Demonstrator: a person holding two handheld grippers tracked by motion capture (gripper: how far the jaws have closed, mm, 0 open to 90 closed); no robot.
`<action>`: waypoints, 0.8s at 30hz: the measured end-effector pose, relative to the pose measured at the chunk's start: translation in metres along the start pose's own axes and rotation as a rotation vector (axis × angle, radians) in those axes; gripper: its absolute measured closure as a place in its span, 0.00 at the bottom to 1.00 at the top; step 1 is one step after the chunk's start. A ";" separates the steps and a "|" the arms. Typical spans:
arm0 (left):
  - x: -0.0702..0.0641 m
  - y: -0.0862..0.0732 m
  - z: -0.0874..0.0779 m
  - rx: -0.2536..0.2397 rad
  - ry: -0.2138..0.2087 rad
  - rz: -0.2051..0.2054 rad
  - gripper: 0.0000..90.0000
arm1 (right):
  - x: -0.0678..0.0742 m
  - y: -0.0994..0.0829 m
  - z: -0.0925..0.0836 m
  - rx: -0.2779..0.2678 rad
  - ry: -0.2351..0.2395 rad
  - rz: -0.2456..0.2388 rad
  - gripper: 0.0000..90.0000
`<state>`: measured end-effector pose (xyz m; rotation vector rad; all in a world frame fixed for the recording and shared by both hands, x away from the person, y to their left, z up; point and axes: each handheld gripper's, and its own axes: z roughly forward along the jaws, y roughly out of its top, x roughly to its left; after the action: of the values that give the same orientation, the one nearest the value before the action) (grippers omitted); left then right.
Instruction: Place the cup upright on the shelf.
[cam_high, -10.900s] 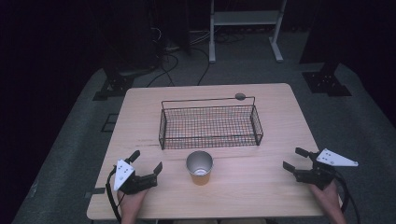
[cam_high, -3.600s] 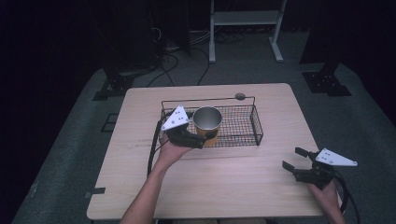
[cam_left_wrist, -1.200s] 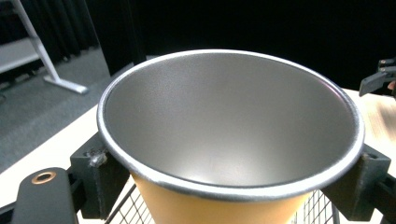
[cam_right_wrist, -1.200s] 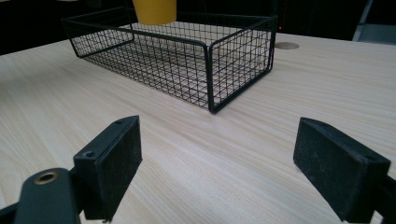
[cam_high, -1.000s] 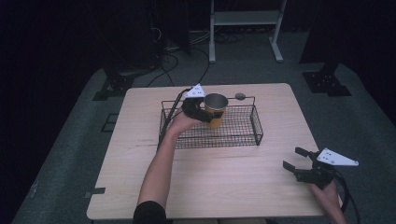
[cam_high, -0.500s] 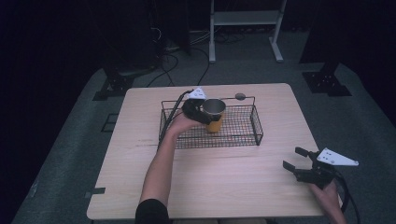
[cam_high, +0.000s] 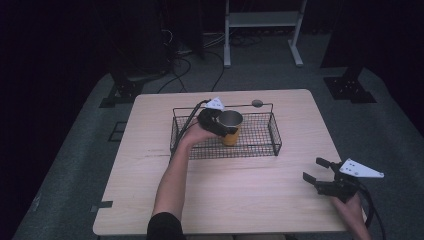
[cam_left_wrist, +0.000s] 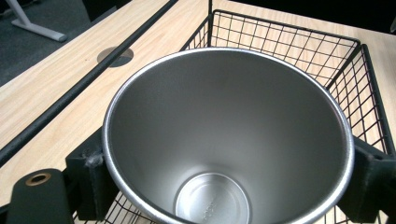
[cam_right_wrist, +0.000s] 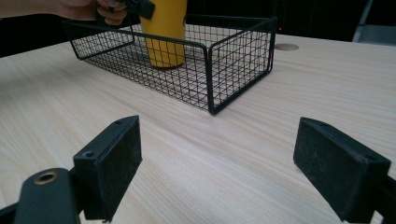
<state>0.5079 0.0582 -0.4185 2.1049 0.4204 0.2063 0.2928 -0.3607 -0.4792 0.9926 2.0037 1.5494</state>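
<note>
From the high view I see my left hand-held gripper reached out over the black wire mesh basket that stands in the middle of the light wooden desk. Between its jaws is the yellow cup with a shiny steel inside. The cup stands upright inside the basket, toward the left half and near the far wall. In the left gripper view I look straight down into the steel interior of the cup, and the two black pads sit on either side of it, just under the rim; the jaws have just been opening a little, and I cannot tell if the pads press on the cup wall or only lie beside it. In the right gripper view the cup rests with its base on the basket floor, and the fingers of the left hand are above the near-left rim of the basket. My right hand-held gripper is well apart from the basket, at the near right corner of the desk, with its jaws standing wide and nothing between them, and it points toward the basket. A small round grey disc lies in the desk surface just behind the basket.
</note>
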 end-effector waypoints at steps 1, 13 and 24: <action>0.000 0.000 0.000 0.005 0.000 0.004 0.13 | 0.000 0.000 0.000 0.000 0.000 -0.001 0.16; -0.002 -0.001 -0.001 0.023 -0.010 0.004 0.13 | 0.000 0.000 0.000 0.001 -0.001 -0.004 0.16; -0.004 0.000 -0.001 0.021 -0.013 -0.017 0.03 | -0.001 0.000 -0.001 -0.006 0.006 0.002 0.16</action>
<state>0.5042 0.0577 -0.4181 2.1213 0.4337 0.1787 0.2921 -0.3620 -0.4791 0.9889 2.0015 1.5606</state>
